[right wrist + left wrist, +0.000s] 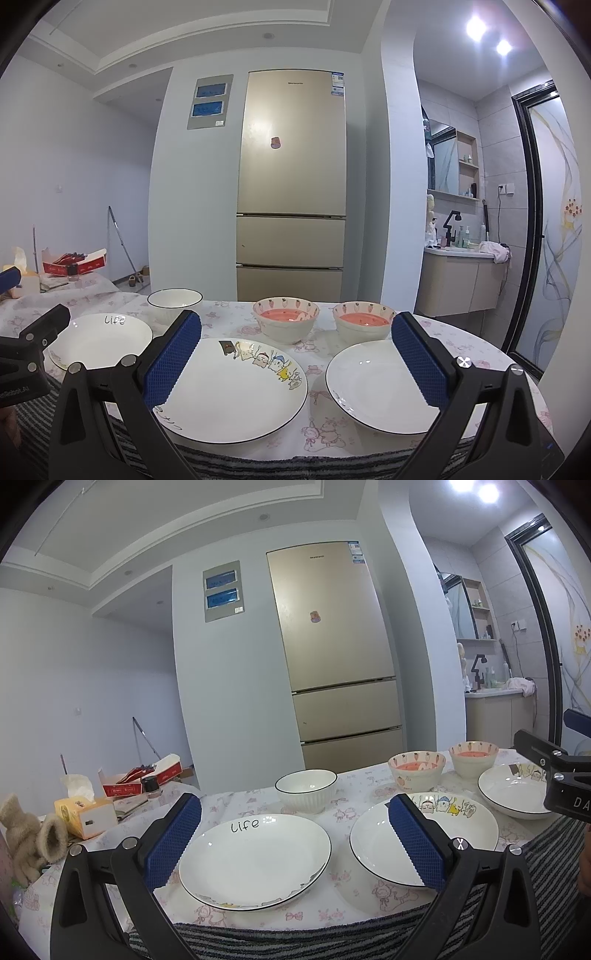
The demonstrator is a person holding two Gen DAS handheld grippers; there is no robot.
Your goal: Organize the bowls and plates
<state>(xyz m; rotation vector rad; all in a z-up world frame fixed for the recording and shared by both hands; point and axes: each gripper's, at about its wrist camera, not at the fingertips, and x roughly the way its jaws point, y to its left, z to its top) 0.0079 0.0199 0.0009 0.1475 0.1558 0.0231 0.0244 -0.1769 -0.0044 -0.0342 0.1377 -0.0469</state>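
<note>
The fridge [291, 177] is standing behind the table [229, 314], its badge too small to read. Three plates are lying apart along the near edge: the "Life" plate [255, 860], the cartoon plate [236, 387] and a plain plate [376, 387]; behind them are sitting a white bowl [306, 790] and two carrot-print bowls [286, 319] [364, 321]. The left gripper [295, 849] and right gripper [295, 369] are both hovering released, holding nothing. Sorting is apparently just starting; next, pinching one plate's rim for stacking.
</note>
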